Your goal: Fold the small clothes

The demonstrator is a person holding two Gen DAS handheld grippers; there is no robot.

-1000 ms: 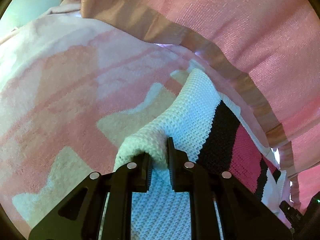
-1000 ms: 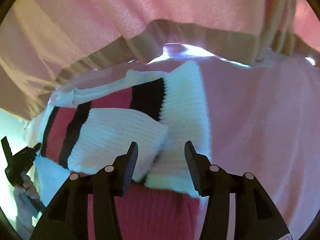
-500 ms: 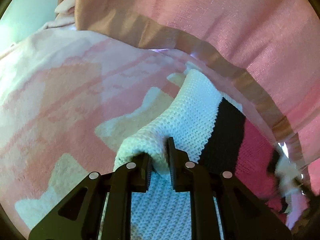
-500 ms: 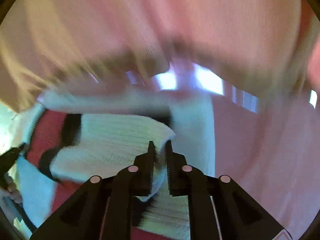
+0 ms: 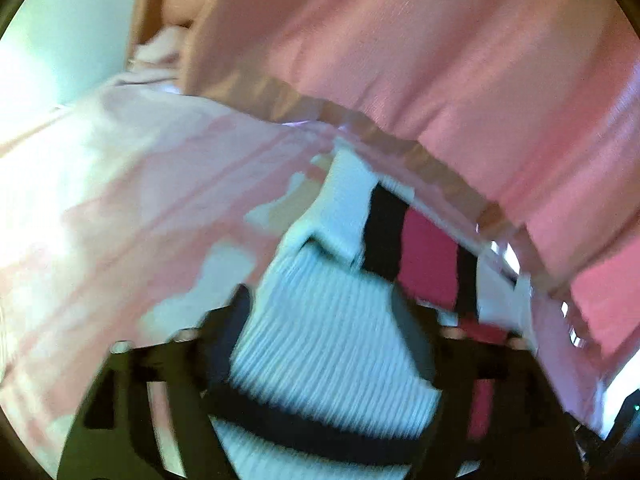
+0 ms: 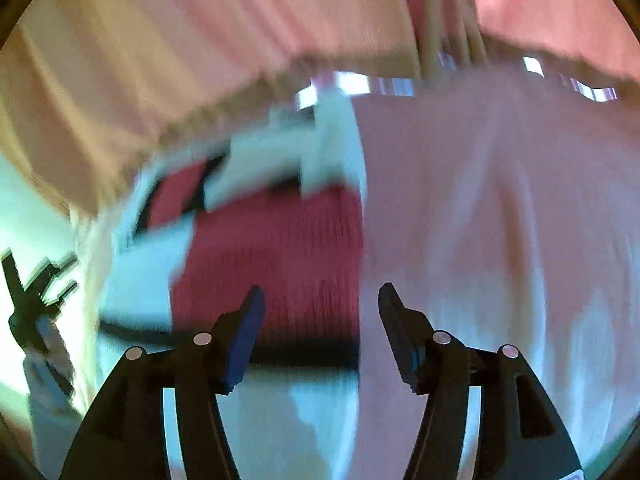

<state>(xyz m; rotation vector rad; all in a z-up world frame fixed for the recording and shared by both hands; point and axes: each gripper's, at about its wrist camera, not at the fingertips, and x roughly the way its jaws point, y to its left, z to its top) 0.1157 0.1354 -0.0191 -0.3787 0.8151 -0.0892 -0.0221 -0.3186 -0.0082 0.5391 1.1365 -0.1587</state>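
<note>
With both sets of tongs spread and nothing pinched between them, you appear to be between folds: the knit sweater lies released on the pink blanket, and the next grasp has not yet begun. Your left gripper hovers over the white ribbed panel with its jaws wide, one finger at each side of that panel; your right gripper hovers just as wide over the red band near the garment's right edge. Both views are smeared, so I cannot tell whether either finger touches the knit. The sweater looks partly folded, a white sleeve or flap laid across the red and black stripes, its far end close under the pink curtain. Judging from this, your next move calls for choosing an edge, probably the near hem or the far end, pinching through both layers, and carrying it over squarely. The thick, stretchy knit will likely slump if you grip only one layer.
</note>
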